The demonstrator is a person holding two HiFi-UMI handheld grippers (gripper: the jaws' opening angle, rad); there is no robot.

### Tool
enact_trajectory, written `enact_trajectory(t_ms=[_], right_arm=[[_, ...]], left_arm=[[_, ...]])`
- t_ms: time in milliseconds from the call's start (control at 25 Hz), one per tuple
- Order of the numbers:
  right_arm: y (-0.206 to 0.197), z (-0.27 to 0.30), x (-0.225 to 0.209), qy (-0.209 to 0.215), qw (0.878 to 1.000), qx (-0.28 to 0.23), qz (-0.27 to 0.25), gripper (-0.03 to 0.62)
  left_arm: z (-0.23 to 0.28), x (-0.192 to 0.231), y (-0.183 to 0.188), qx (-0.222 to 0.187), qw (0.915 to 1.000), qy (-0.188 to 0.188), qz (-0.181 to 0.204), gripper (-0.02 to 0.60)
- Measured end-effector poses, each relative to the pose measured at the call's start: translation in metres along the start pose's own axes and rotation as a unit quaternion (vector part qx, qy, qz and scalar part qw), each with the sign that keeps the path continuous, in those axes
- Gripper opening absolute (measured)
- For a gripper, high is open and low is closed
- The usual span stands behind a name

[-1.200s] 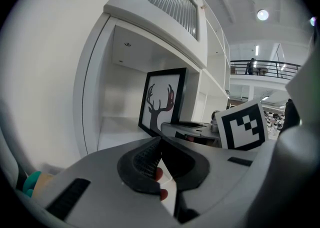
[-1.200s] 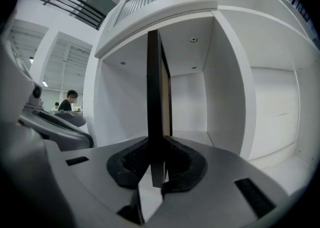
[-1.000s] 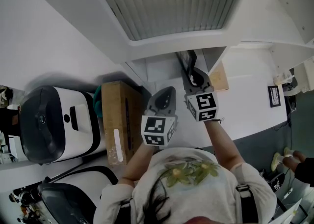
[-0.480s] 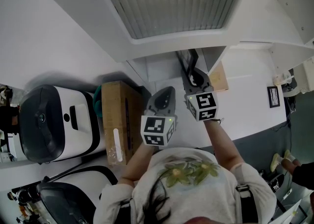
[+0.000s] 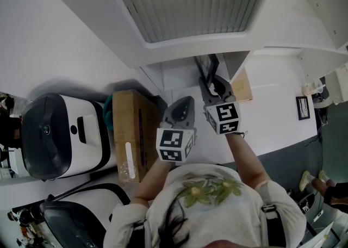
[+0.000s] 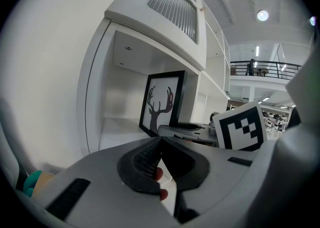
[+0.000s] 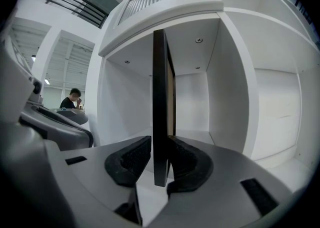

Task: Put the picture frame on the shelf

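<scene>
Fingers (image 7: 127,164) of right gripper (image 7: 159,140) just opening, picture frame (image 7: 160,82) upright between them

You wear a pale grey short-sleeved T-shirt (image 5: 209,200) with green-yellow flower print, dark shoulder straps (image 5: 273,229). Your grey plastic left gripper (image 5: 187,100) and right gripper (image 5: 215,81) each carry a white cube (image 5: 175,144), black square markers.

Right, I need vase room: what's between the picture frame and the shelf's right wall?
Nothing; the right gripper view shows bare shelf between picture frame and wall.
</scene>
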State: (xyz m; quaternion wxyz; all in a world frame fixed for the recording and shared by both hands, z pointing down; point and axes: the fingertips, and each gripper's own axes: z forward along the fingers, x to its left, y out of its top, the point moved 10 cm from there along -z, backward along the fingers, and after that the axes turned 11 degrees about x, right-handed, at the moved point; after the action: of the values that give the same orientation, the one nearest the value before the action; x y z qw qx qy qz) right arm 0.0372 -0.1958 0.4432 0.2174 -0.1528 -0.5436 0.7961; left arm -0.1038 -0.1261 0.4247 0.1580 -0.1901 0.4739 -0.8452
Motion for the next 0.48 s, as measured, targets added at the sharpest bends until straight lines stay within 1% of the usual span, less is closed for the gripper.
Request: enact_trajectory(t_ms=[200, 320, 480], right_arm=[[-0.001, -0.002, 0.001, -0.004, 1.000, 0.009, -0.003, 0.137], [0.001, -0.004, 0.000, -0.010, 1.000, -0.001, -0.005, 0.173], [0.000, -0.010, -0.001, -0.013, 1.000, 0.006, -0.003, 0.181]], left_arm=[[0.000, -0.002, 0.001, -0.003, 1.0000, 0.000, 0.001, 0.028], [-0.001, -0.003, 0.001, -0.003, 1.0000, 0.000, 0.002, 0.028], [-0.004, -0.006, 0.000, -0.003, 1.0000, 0.001, 0.003, 0.028]])
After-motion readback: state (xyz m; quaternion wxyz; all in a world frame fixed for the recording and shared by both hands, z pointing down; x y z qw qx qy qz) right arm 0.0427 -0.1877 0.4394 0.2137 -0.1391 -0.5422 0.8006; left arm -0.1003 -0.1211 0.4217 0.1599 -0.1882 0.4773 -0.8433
